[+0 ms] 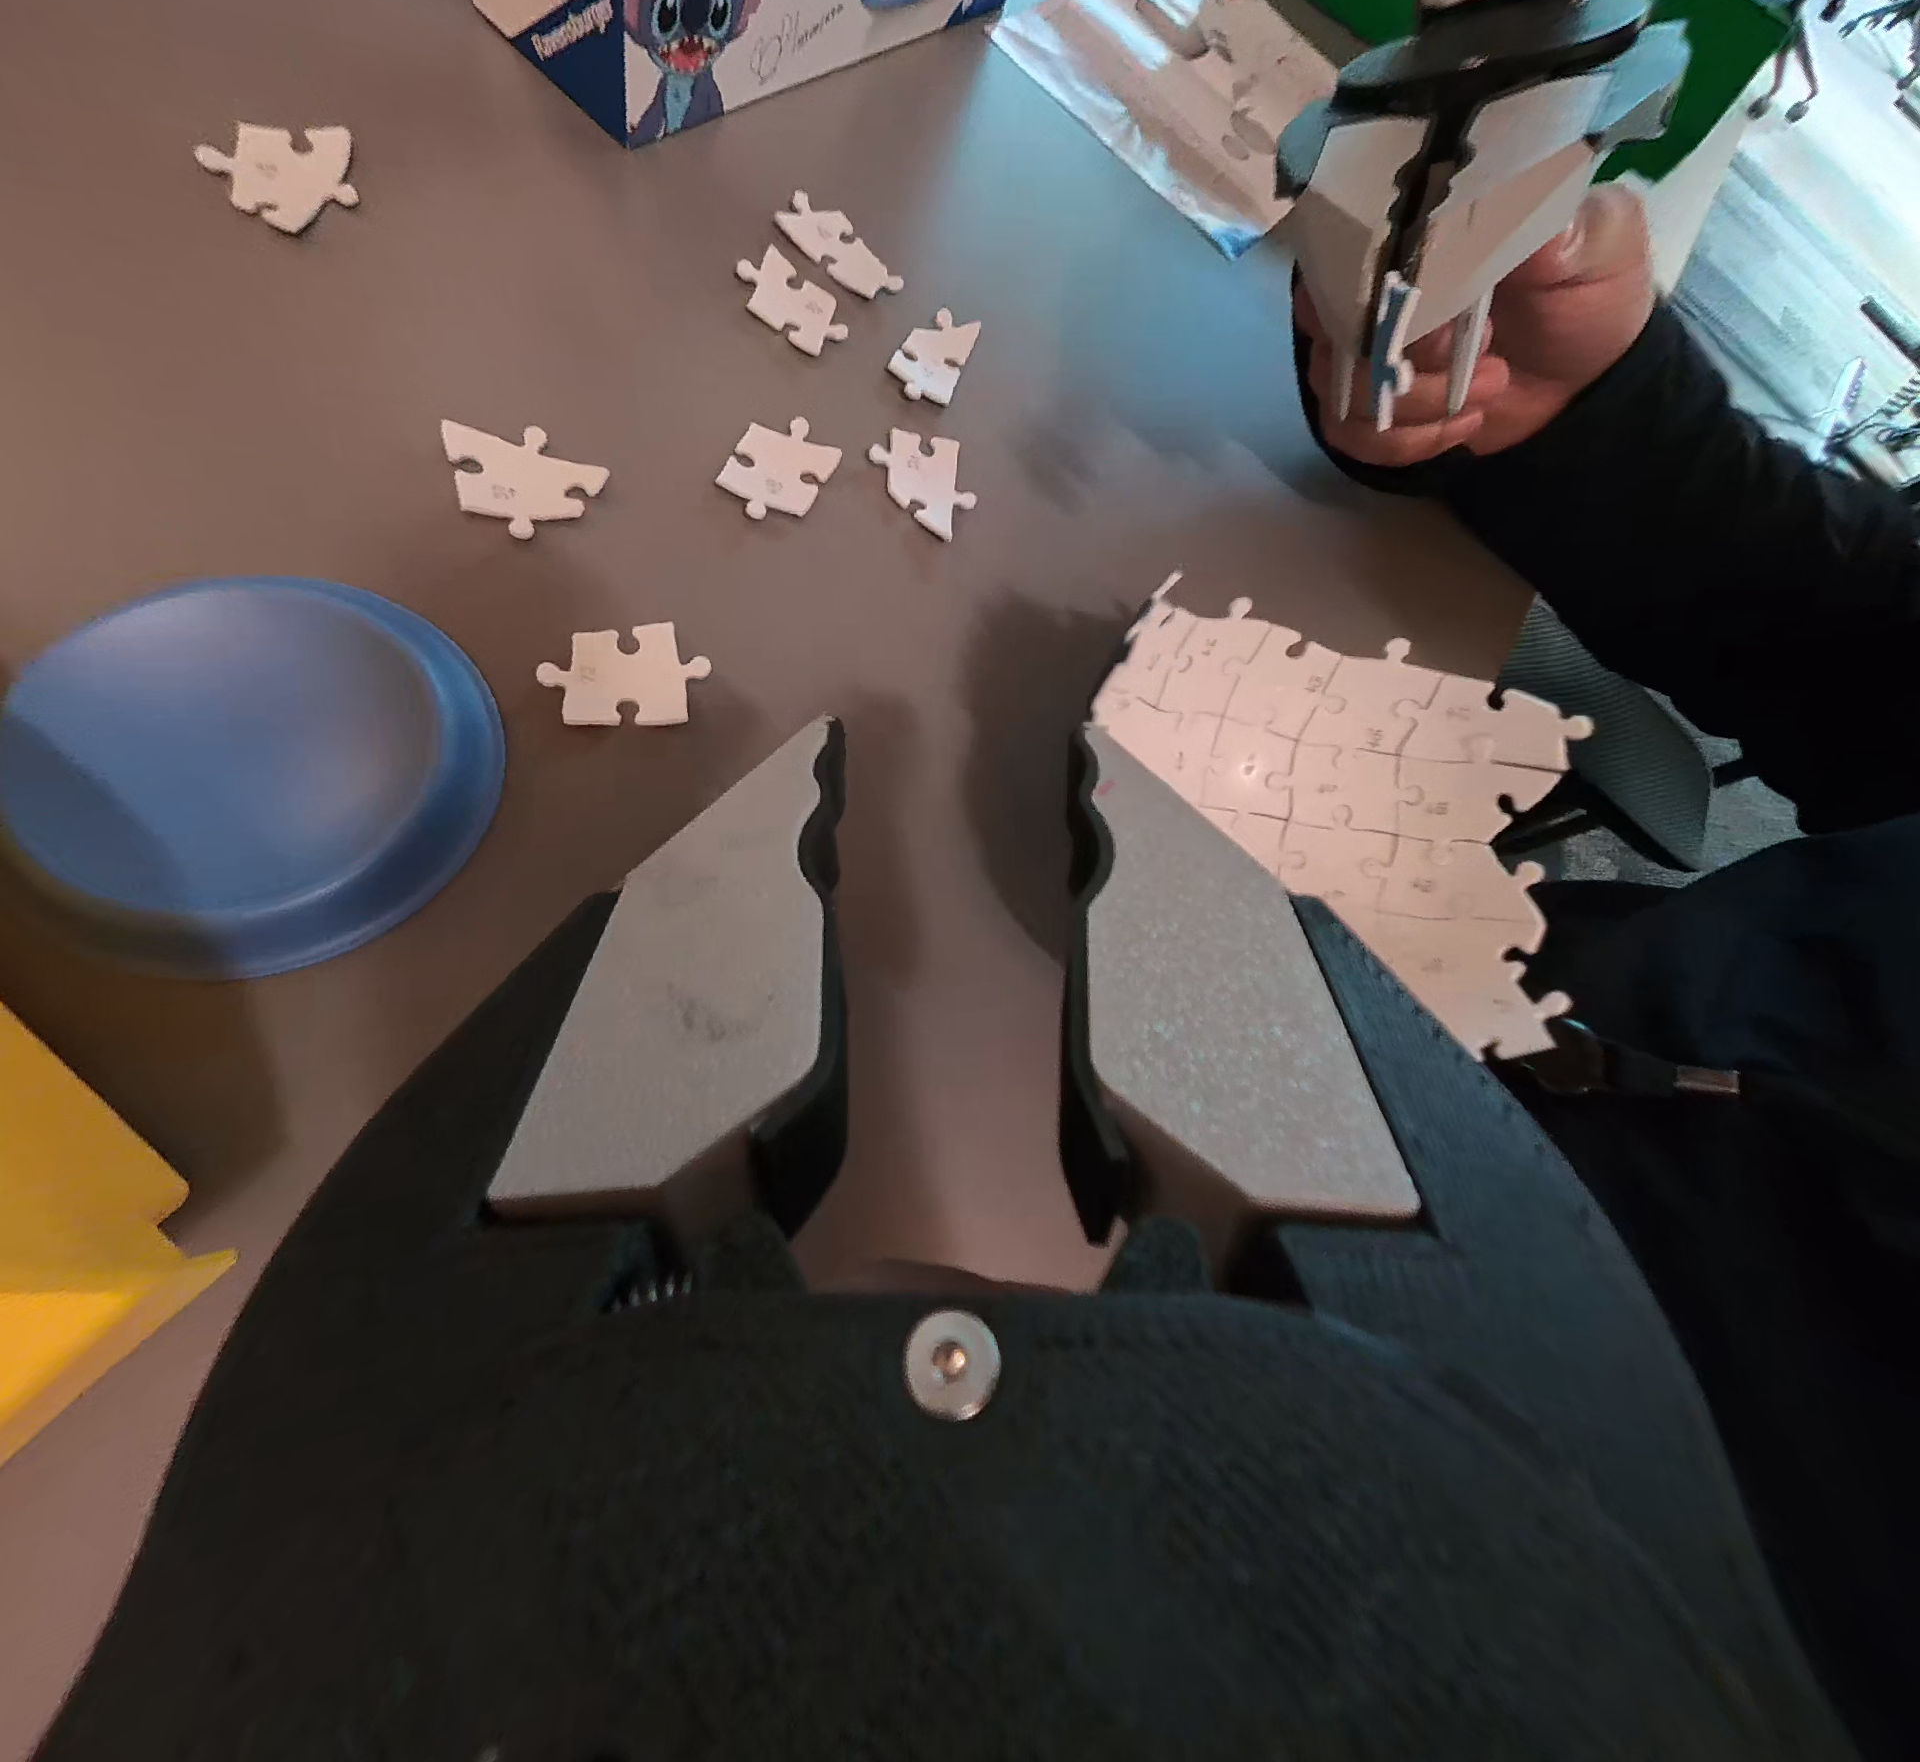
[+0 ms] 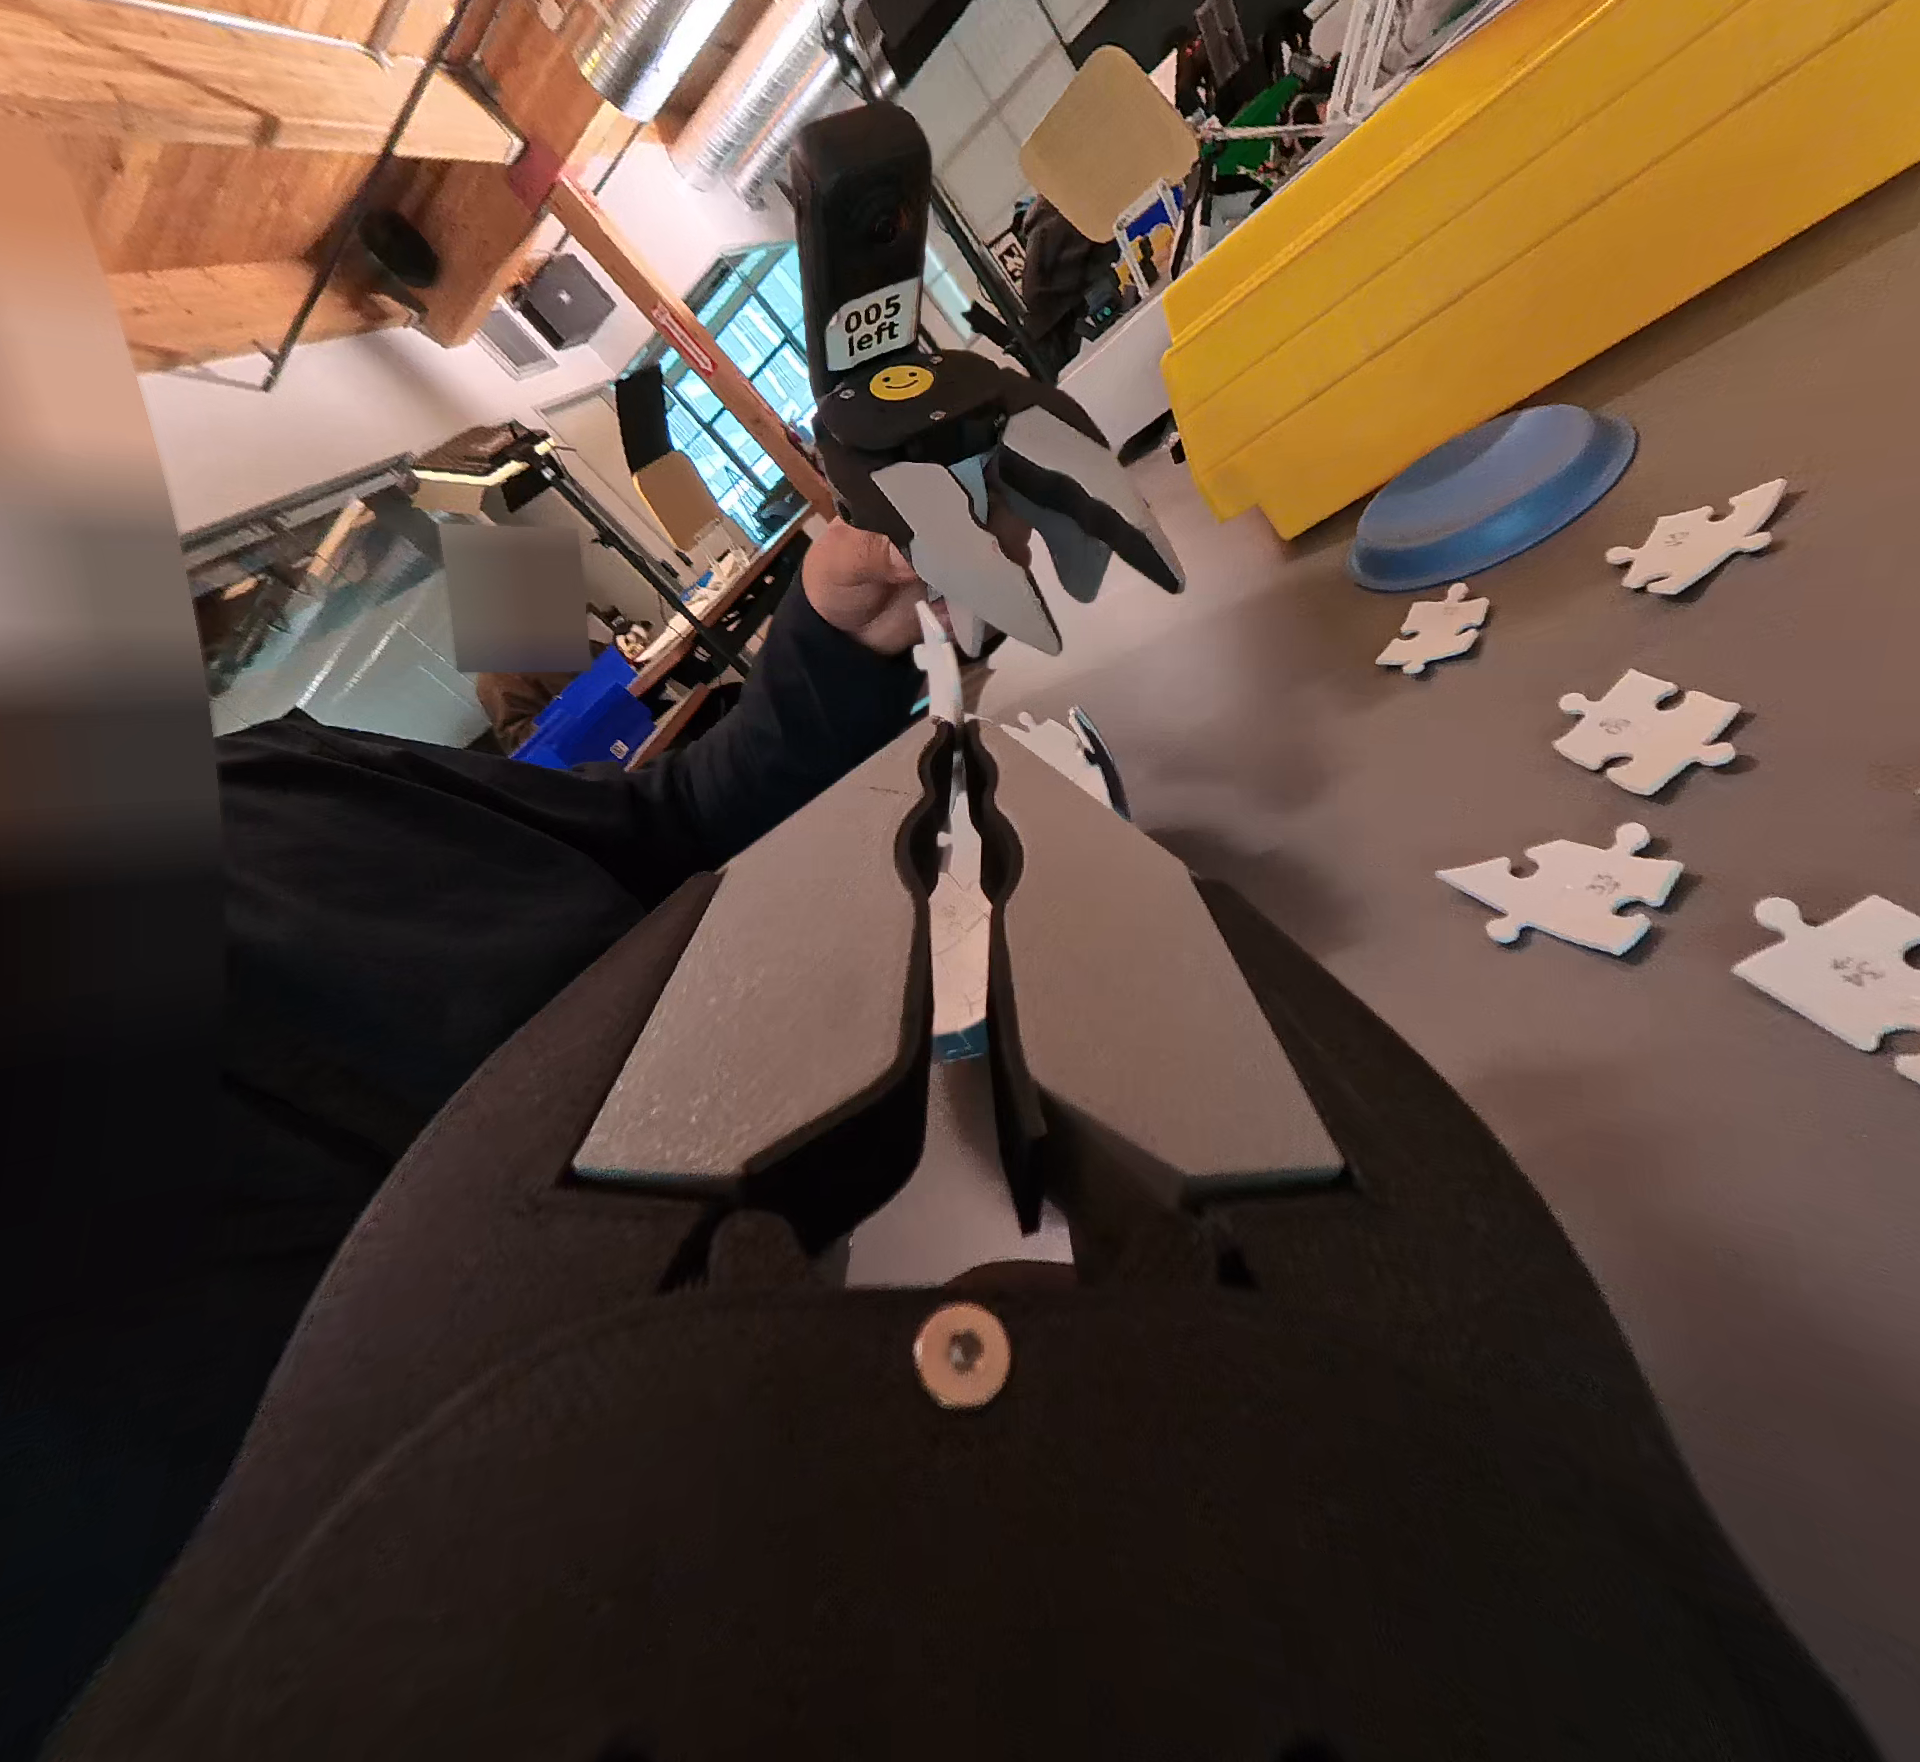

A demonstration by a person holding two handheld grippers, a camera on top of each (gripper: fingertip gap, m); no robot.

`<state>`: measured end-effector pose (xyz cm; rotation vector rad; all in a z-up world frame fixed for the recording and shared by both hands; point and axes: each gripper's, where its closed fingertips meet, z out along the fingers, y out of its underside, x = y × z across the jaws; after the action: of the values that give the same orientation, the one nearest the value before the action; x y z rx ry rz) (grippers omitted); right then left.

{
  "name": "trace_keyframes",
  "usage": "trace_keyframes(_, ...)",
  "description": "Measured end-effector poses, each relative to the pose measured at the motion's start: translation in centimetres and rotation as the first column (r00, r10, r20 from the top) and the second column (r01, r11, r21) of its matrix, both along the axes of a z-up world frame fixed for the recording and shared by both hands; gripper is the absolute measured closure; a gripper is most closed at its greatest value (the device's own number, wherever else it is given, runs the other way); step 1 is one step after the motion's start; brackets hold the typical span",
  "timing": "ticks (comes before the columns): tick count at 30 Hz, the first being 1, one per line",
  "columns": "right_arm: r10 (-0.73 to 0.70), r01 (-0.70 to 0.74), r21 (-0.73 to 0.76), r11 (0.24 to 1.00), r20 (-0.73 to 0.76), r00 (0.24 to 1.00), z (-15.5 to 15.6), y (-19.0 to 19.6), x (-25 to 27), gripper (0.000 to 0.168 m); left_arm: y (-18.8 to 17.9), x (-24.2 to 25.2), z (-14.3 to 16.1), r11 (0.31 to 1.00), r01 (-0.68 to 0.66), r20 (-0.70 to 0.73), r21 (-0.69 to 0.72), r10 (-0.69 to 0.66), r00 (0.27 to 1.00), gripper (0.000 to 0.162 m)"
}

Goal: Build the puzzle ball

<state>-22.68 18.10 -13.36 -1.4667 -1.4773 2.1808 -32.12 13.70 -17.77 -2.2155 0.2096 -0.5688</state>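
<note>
While the right gripper (image 1: 1397, 362) pinches one puzzle piece (image 1: 1390, 351) edge-on, the left gripper (image 1: 956, 756), jaws spread, should steady the assembled curved section (image 1: 1351, 777) on the table (image 1: 1039, 517) before mating tabs.

Saw a curved white sheet of joined pieces (image 1: 1340, 798) lying blank side up near the table edge. Counted eight loose white pieces (image 1: 779, 471) spread flat beyond it, apart. Found one more piece (image 2: 951, 891) held edge-on, off the table.

Black printed left gripper (image 1: 956, 756) with grey finger plates, silver screw (image 1: 951, 1365), dark sleeve (image 1: 1714, 507).
</note>
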Motion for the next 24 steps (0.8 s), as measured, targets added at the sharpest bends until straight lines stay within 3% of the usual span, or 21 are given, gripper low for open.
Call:
trace_keyframes(8,0.020,-0.021,-0.048,0.999,-0.023,1.000,0.6,-0.5,-0.2,0.168,0.6,3.4,2.6,0.994,0.104,-0.035,0.036,-0.103,0.994,0.121)
trace_keyframes(24,-0.058,0.074,0.116,0.991,-0.132,0.990,1.7,-1.4,-0.9,0.168,2.8,7.4,3.9,0.976,0.210,-0.085,0.050,-0.205,0.975,0.122)
